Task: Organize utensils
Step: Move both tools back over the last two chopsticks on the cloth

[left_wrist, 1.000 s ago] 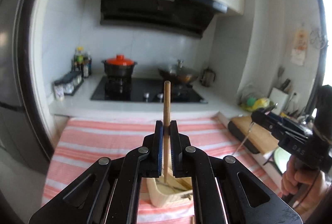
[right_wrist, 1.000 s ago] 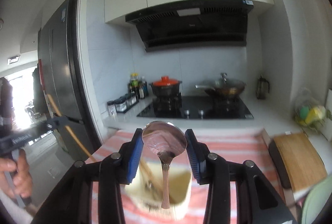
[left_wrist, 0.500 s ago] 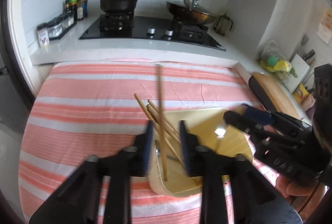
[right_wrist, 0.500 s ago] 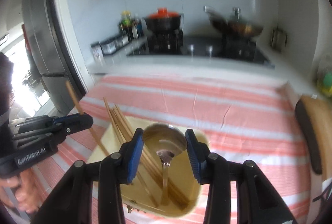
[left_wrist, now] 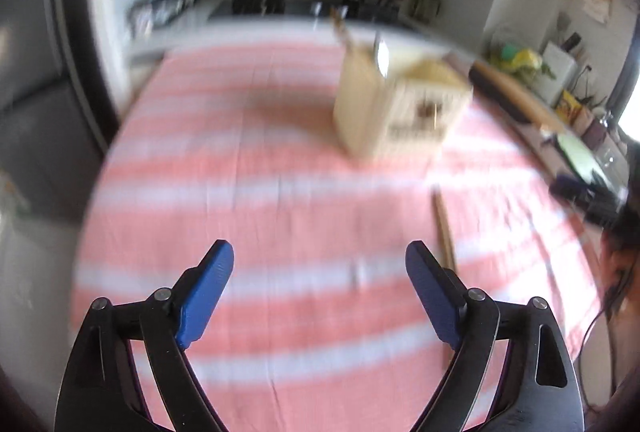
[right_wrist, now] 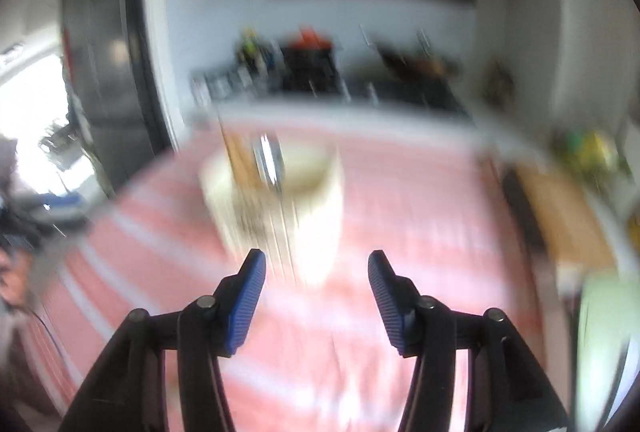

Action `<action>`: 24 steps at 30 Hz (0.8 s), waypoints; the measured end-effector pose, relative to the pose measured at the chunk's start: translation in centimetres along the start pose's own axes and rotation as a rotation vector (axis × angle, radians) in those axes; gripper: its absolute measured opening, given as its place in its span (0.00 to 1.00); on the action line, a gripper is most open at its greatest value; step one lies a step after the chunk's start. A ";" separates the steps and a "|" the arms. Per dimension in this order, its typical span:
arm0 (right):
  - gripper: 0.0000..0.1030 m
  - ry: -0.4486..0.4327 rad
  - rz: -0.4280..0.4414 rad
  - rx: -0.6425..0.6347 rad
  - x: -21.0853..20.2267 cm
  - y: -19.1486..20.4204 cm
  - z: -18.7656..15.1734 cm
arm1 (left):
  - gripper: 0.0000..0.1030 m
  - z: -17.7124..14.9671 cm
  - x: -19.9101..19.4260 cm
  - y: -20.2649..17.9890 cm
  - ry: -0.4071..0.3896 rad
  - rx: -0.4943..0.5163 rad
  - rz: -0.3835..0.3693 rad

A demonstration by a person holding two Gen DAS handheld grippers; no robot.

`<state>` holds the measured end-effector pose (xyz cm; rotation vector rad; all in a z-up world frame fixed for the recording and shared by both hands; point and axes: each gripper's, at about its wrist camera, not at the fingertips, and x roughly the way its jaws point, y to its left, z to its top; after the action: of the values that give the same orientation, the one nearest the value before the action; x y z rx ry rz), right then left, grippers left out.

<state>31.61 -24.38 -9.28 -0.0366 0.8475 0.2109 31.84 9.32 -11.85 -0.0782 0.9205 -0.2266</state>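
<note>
Both hand-held grippers, left (left_wrist: 319,290) & right (right_wrist: 316,298), now wide, empty: chopstick and spoon dropped in cream plastic utensil holder (left_wrist: 394,104); one wooden chopstick (left_wrist: 444,228) left on striped bench (left_wrist: 240,172), lower right.

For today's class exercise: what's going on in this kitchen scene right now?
A person with two handheld grippers is sorting utensils. Both the left gripper and right gripper are open and empty. The cream holder on the striped cloth holds chopsticks and a spoon. One chopstick lies on the cloth.
</note>
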 end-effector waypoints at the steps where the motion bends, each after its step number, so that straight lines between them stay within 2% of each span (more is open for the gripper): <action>1: 0.53 0.031 -0.011 0.037 0.4 -0.2 -2.5 | 0.86 -1.6 0.4 0.1 0.011 -0.035 -0.011; 3: 0.48 0.088 0.019 0.141 1.3 0.2 -6.6 | 0.86 -3.7 0.9 -0.2 0.021 -0.080 -0.022; 5: 0.44 0.115 0.078 0.216 1.8 1.7 -8.2 | 0.86 -5.1 1.4 -1.1 0.026 -0.088 -0.001; 8: 0.39 0.127 0.125 0.250 2.7 4.3 -7.5 | 0.86 -6.1 1.1 -2.6 0.021 -0.073 0.036; 13: 0.26 0.175 0.180 0.233 5.1 9.1 -5.2 | 0.86 -7.0 -0.9 -2.9 -0.020 -0.067 0.020; 18: 0.15 0.261 0.193 0.241 8.0 10.7 -4.9 | 0.86 -7.9 -1.1 -2.2 -0.004 -0.074 0.037; 20: 0.14 0.295 0.203 0.243 8.9 10.9 -5.3 | 0.86 -8.3 -0.8 -1.8 0.006 -0.079 0.045; 24: 0.13 0.304 0.182 0.200 9.4 11.8 -5.1 | 0.86 -8.8 -0.2 -1.7 0.020 -0.088 0.042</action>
<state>31.53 -11.87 -19.03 0.2009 1.1728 0.2957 24.45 7.98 -16.75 -0.1382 0.9512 -0.1483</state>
